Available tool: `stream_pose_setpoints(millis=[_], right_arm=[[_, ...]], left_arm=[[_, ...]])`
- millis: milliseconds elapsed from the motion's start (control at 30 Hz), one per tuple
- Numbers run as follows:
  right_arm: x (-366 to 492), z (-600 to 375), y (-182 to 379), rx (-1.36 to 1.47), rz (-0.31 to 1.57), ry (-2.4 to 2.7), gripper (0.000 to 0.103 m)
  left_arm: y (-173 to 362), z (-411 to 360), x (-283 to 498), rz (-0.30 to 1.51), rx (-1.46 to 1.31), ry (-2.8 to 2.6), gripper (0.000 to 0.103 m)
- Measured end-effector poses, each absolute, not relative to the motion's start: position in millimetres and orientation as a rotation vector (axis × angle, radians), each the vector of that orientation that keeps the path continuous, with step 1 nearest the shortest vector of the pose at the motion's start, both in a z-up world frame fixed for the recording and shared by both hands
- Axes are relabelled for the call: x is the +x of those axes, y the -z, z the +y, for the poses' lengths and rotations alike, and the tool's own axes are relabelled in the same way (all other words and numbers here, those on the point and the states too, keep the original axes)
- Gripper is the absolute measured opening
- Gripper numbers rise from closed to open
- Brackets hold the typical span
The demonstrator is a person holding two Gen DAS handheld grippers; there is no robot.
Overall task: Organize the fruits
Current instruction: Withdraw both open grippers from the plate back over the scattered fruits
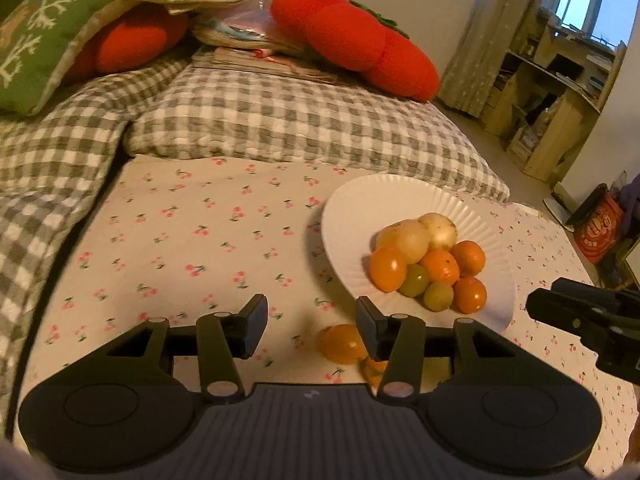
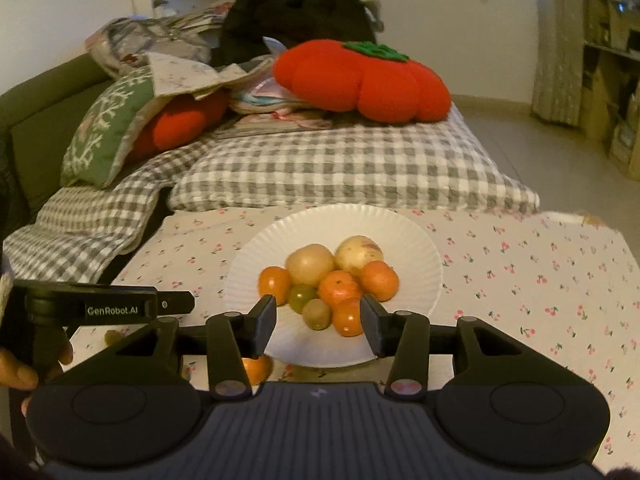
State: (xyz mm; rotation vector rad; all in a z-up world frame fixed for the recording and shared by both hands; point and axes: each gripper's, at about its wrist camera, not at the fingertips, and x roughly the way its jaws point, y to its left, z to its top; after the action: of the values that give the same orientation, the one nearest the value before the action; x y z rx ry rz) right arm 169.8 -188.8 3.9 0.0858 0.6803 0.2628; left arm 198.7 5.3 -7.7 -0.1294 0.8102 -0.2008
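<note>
A white paper plate [image 1: 360, 208] [image 2: 412, 240] lies on the cherry-print cloth and holds a pile of fruit: oranges [image 1: 387, 268] [image 2: 340, 289], two pale round fruits [image 1: 412, 240] [image 2: 310, 264] and small green ones [image 1: 438, 296] [image 2: 317, 314]. One orange [image 1: 340, 343] [image 2: 256, 370] lies on the cloth in front of the plate, just inside my left gripper's right finger. My left gripper [image 1: 312, 330] is open and empty. My right gripper [image 2: 319, 326] is open and empty, low before the plate's near edge; it also shows in the left wrist view [image 1: 588, 320].
Grey checked pillows [image 1: 280, 120] [image 2: 340, 172] lie behind the plate. Red tomato-shaped cushions [image 1: 352, 40] [image 2: 360, 80] and a green cushion [image 1: 40, 40] sit further back. The floor and wooden shelves [image 1: 560, 92] are to the right.
</note>
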Motion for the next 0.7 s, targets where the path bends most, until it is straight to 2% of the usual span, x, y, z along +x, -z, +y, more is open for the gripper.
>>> stream_pose_setpoints(millis=[233,433,533,633,700], right_arm=[[162,-177,-5,0.064,0.699,-0.300,0.049],[148,-165,-13,0.046,0.708,-0.344,0.062],[141,-159,-14,0.026,0.710,-0.361,0.065],[138,-154,-16,0.020,0.718,-0.384,0.071],[136,-151,-16,0.011,0.721,-0.393,0.079]], left_arm=[[-1,30,182,0.836,-0.165,0.156,0.043],[-7,50,161,0.849,-0.208,0.117,0.053],[-10,57,150,0.851,-0.236,0.114,0.061],[-15,66,141,0.833,-0.257,0.095,0.076],[-17,74,138,0.814,-0.266,0.058,0.086]])
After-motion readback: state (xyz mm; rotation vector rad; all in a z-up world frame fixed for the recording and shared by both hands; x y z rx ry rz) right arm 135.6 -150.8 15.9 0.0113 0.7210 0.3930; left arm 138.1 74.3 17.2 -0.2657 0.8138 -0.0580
